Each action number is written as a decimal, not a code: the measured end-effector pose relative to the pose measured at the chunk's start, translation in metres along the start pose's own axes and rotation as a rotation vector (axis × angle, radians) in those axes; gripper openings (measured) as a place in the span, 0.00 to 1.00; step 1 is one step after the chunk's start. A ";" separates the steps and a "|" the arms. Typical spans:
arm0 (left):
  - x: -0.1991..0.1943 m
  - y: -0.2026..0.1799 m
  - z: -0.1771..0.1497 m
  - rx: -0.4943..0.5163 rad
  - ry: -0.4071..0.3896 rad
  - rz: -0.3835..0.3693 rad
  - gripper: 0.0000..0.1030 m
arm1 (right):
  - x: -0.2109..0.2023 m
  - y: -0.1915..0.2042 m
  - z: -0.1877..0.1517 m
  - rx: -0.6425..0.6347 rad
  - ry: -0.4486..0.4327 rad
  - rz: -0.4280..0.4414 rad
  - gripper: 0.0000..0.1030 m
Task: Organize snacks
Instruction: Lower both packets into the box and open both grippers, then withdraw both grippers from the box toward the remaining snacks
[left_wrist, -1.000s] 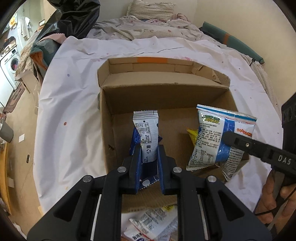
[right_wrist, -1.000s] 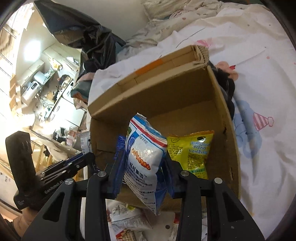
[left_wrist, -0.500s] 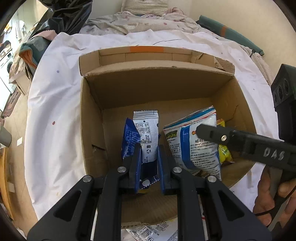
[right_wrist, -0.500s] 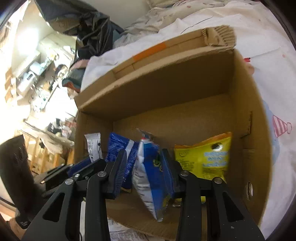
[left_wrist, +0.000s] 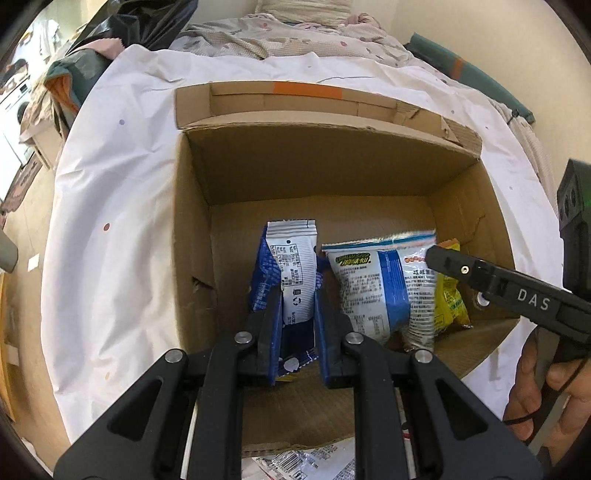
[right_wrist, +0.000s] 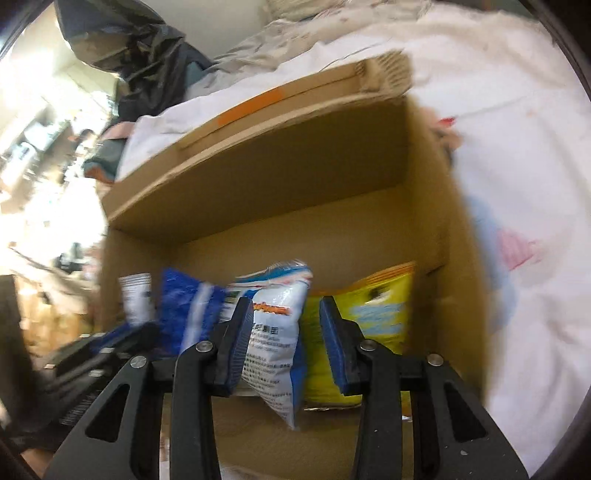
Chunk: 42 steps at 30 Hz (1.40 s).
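Both packets stand upright inside the cardboard box (left_wrist: 192, 229) on the bed, apparently to line up in a row. The left gripper (left_wrist: 298, 325) clenches the white packet (left_wrist: 293, 266); the right gripper (right_wrist: 286, 343) has released around the blue-and-white bag (right_wrist: 275, 332), beside the yellow bag (right_wrist: 376, 306).

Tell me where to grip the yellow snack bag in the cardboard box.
Pinch the yellow snack bag by its flat top seal, coming straight down. It stands upright against the cardboard box's right wall, the white-and-blue bag pressing its other side, so only the top edge is free.
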<state>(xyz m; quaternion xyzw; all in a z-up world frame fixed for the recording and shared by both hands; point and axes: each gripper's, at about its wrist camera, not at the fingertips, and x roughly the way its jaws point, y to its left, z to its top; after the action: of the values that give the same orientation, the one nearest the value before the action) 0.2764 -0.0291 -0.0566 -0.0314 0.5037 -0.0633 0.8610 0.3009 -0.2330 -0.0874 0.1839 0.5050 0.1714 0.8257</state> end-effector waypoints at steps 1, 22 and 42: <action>0.000 0.001 0.000 -0.005 0.002 -0.001 0.14 | 0.001 -0.005 0.000 0.029 0.011 0.030 0.37; -0.010 -0.008 -0.006 -0.004 -0.008 -0.045 0.72 | -0.013 -0.006 0.002 0.111 -0.012 0.160 0.76; -0.106 0.025 -0.054 -0.104 -0.206 0.040 0.87 | -0.097 -0.007 -0.052 0.090 -0.080 0.161 0.96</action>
<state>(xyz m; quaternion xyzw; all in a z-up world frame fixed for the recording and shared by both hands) 0.1800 0.0107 0.0054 -0.0723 0.4156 -0.0162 0.9065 0.2131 -0.2779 -0.0379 0.2674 0.4622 0.2072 0.8197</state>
